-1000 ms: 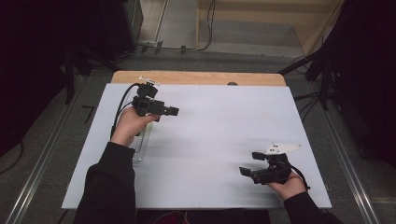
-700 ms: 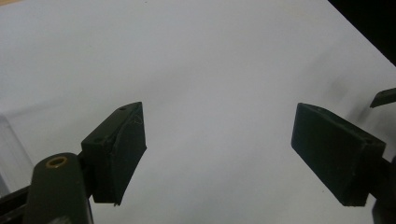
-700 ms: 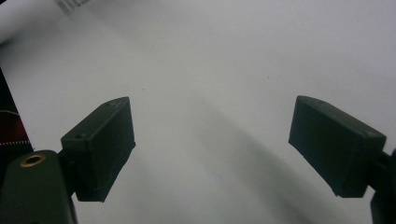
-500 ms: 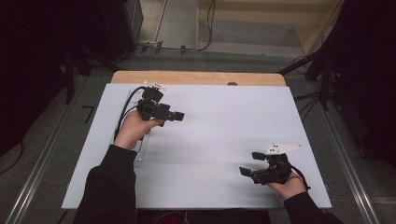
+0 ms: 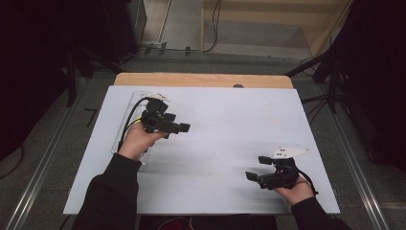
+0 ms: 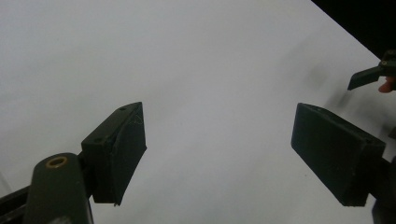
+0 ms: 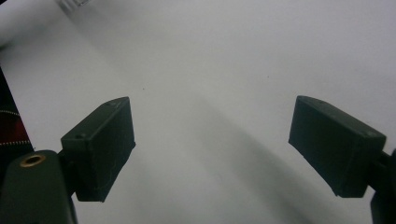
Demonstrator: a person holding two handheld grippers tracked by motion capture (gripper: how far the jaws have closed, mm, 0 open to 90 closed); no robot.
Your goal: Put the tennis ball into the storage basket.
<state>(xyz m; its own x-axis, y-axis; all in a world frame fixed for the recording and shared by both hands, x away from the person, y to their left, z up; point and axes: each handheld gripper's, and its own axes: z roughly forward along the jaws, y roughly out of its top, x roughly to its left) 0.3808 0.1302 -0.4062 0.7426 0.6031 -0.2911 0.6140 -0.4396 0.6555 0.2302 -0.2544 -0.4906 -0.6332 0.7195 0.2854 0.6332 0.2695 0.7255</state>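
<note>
**Both grippers open over a bare white table, clear plastic piece at the left edge**

From the high view, the left gripper (image 5: 184, 128) hangs over the left half of the table (image 5: 230, 120), its fingers aimed toward the table's right side. The hand that holds it sits over a long clear plastic piece (image 5: 135, 98), which lies flat along the left edge of the white top and reaches from near the far edge back toward the person's sleeve. The fingers themselves are past the piece, over bare table, and do not touch it.

In the left gripper view, the left gripper (image 6: 218, 112) has its two black fingers set well apart with nothing but white table (image 6: 187, 46) between them. One finger of the right gripper (image 6: 369, 77) shows far off at the right edge of that view.

The right gripper (image 5: 255, 167) is near the front right corner of the table, well apart from the left one, pointing toward the table's left side. In the right gripper view, the right gripper (image 7: 211, 102) also has its fingers spread wide and holding nothing, with plain table (image 7: 233, 46) beneath. A small bit of the clear plastic piece (image 7: 74, 3) shows at the top left corner of that view, far from the fingers
</note>
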